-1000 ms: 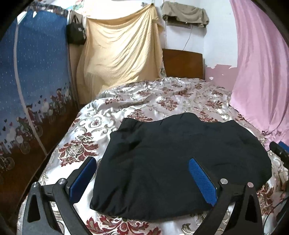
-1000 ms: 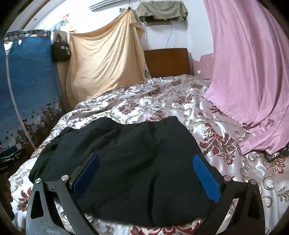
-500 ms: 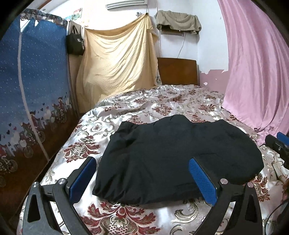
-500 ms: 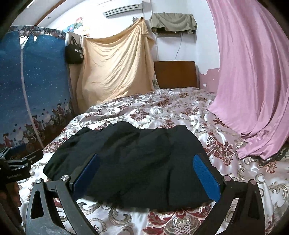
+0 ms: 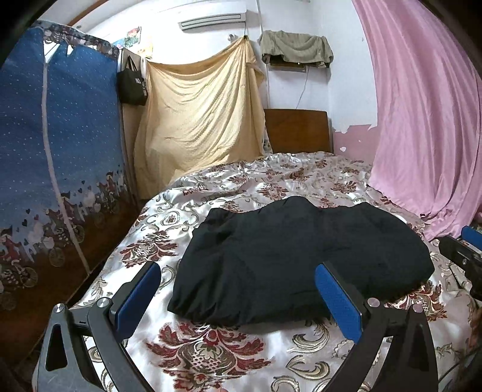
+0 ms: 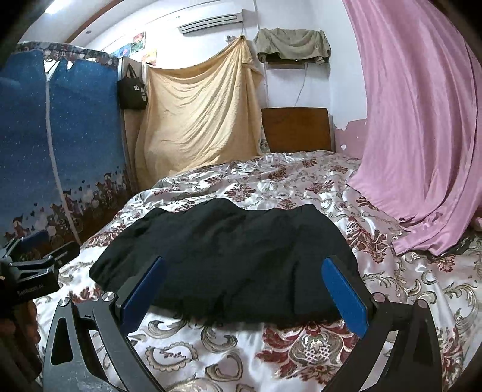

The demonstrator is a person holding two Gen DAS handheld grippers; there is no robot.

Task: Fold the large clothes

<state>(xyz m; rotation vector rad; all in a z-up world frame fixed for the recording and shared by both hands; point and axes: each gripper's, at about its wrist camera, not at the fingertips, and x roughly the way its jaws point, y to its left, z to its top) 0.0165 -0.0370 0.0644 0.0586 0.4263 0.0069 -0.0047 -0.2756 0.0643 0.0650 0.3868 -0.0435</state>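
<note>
Left wrist: one folded black garment (image 5: 298,259), two spread grippers (image 5: 238,297)

— Where are you working?
— You're in a home bedroom: a bed (image 5: 289,187) with floral satin cover, wooden headboard (image 5: 298,131) at the far wall, pink curtain (image 5: 421,105) right, air conditioner (image 5: 212,20) high up.
</note>
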